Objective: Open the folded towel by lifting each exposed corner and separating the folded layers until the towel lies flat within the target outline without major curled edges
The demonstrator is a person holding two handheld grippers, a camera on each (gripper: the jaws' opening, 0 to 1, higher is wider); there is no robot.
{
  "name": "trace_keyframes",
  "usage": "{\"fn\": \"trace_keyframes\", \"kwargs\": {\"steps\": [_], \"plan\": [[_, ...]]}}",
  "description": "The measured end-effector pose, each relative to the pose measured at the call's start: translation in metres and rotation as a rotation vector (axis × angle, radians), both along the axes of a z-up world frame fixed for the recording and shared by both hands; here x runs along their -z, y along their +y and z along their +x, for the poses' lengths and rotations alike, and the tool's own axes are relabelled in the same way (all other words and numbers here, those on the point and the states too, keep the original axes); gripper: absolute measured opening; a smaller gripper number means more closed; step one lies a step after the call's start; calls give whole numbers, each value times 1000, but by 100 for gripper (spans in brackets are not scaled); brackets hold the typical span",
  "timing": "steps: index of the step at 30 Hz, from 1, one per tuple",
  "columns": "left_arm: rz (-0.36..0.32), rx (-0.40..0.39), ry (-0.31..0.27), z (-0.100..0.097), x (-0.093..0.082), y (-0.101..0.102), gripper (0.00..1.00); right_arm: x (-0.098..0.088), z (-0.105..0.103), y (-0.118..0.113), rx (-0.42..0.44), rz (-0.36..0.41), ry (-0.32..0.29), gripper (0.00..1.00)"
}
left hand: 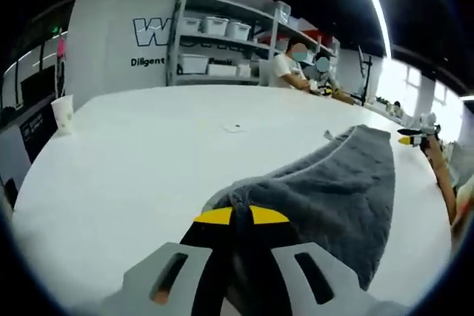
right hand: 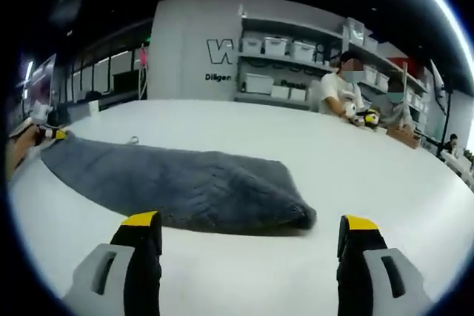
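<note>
Grey towel (right hand: 185, 186) lies on white counter (left hand: 148, 153), still folded. Left gripper (left hand: 241, 216) fingers clamped on its near corner. Right gripper (right hand: 252, 227) fingers apart, just short of towel. Wall lettering (left hand: 152, 32) reads "W…", "Diligent" beneath.

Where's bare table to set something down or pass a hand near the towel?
Free: the white table between the grey towel and the paper cup, and the stretch beyond the towel toward the seated people. Also bare in front of the towel, between the open right gripper jaws. Crowded: the left gripper, shut on the towel's edge.
</note>
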State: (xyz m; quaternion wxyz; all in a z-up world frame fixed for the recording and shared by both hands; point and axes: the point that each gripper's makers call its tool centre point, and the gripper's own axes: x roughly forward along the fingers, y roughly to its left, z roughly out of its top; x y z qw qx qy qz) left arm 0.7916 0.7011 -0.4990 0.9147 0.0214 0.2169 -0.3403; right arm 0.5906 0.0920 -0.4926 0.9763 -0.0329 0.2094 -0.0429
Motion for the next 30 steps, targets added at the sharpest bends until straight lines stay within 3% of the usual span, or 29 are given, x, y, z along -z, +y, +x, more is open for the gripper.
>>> {"fn": "trace_keyframes", "kwargs": {"steps": [13, 21, 30], "plan": [[13, 40, -99, -21, -34, -12, 4, 2, -1, 1, -4, 5, 11, 99], [-23, 64, -167, -57, -56, -19, 4, 5, -1, 4, -11, -6, 28, 99], [-3, 139, -197, -90, -66, -26, 4, 5, 0, 5, -12, 2, 31, 99]]}}
